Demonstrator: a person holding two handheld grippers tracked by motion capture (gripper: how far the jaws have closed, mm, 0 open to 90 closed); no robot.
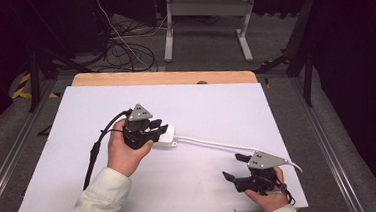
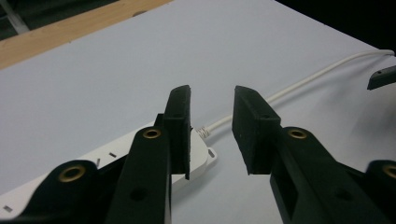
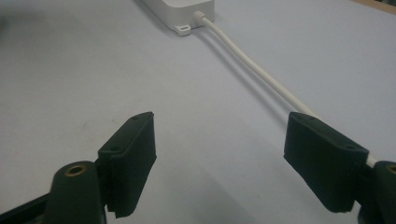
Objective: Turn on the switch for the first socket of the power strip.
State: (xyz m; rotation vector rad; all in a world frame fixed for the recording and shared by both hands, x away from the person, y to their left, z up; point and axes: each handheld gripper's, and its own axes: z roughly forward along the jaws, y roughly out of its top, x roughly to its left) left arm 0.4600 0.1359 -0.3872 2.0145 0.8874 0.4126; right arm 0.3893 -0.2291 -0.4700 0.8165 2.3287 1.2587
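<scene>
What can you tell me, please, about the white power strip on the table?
The white power strip looks like smooth plastic, a flat box with rounded corners, small slots on top and a mounting tab by its cable end. It lies flat mid-table on the white sheet. Its white cable runs toward the right hand-held gripper. The left hand-held gripper, jaws open, sits over it; contact is unclear.

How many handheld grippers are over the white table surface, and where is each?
2. The left black two-finger gripper sits mid-table, over the white plastic power strip, fingers apart. The right black two-finger gripper is near the front right edge, beside the white cable, fingers wide apart.
</scene>
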